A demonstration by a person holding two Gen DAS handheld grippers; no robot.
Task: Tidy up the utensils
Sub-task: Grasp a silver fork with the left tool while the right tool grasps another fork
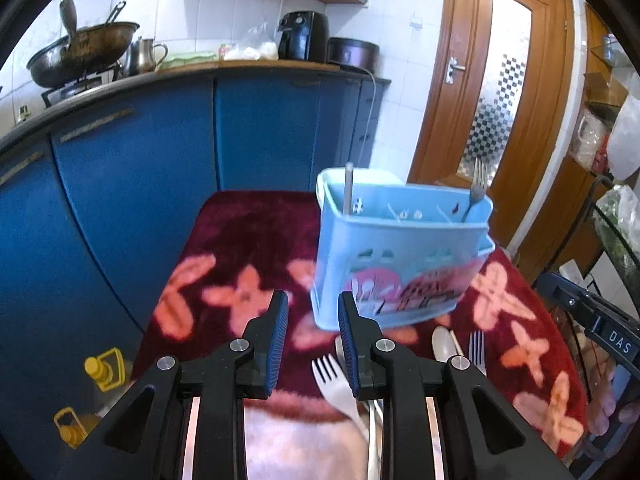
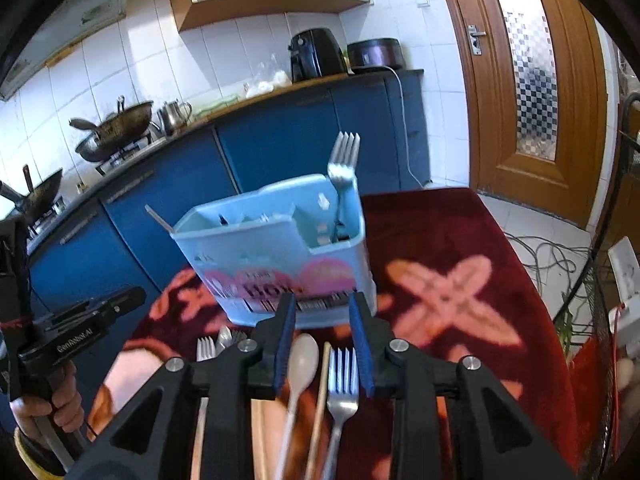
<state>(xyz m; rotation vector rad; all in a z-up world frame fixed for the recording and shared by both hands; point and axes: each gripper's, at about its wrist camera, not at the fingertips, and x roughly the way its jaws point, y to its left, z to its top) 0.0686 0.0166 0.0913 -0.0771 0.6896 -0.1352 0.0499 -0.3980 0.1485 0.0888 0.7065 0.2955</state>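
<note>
Loose metal fork [image 2: 341, 392] lies on the red-clothed desk [image 2: 460, 240] beside a pale spoon [image 2: 303, 364], just before the blue caddy [image 2: 276, 256]; right tongs [image 2: 322, 344] gape empty above — straddle fork handle only; left tongs [image 1: 313, 344] likewise parted, idle.

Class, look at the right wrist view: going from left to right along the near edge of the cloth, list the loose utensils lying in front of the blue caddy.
White plastic fork → pale spoon → wooden chopstick → metal fork.
</note>
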